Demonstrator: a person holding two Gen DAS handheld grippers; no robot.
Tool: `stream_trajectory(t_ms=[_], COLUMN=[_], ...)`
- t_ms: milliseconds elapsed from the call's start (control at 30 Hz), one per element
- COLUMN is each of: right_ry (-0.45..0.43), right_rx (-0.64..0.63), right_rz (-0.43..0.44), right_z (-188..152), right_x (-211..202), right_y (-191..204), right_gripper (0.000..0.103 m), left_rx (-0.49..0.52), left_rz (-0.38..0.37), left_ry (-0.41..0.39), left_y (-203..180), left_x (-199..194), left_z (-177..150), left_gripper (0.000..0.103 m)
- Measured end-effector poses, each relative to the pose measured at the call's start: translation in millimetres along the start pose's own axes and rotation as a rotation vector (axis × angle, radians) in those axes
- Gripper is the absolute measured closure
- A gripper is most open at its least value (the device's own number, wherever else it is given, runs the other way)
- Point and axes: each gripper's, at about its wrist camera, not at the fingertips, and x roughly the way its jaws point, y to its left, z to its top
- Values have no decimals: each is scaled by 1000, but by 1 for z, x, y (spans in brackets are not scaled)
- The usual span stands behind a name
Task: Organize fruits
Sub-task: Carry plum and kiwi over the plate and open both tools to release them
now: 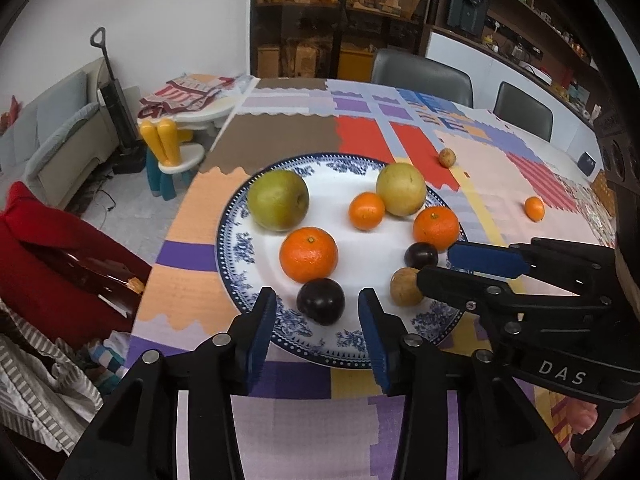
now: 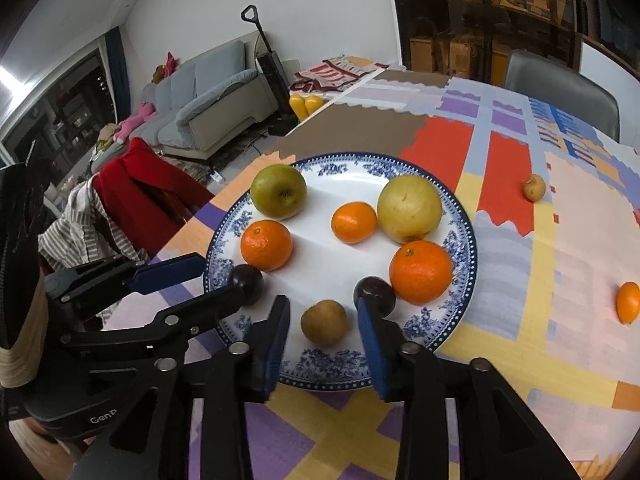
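Note:
A blue-and-white plate (image 1: 236, 240) holds two green-yellow apples, three oranges, two dark plums and a brown fruit. In the left wrist view my left gripper (image 1: 317, 308) stands open over the plate's near rim, with one dark plum (image 1: 321, 301) between its blue pads and a gap on each side. My right gripper (image 2: 324, 306) is also open, straddling the brown fruit (image 2: 324, 322) without touching it. The second plum (image 2: 375, 295) lies just beyond its right fingertip. Each gripper shows in the other's view, the two side by side.
A small orange (image 1: 534, 208) and a small brown fruit (image 1: 447, 157) lie on the patchwork tablecloth to the right of the plate. A chair draped in red cloth (image 1: 60, 264) stands at the table's left edge. Grey chairs (image 1: 420, 76) line the far side.

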Motion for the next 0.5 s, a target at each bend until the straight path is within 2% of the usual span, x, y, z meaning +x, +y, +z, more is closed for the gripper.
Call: stream_trajectory(t_ms=[500], right_ry=[-99], right_rx=[-2], right_rz=[-73], right_z=[-5], right_x=[-56], right_y=[-5], right_gripper=[65], left_rx=[27], left_rz=[31], left_ry=[-111], left_y=[-23], left_x=[-50], left_z=[11], left_gripper=[48])
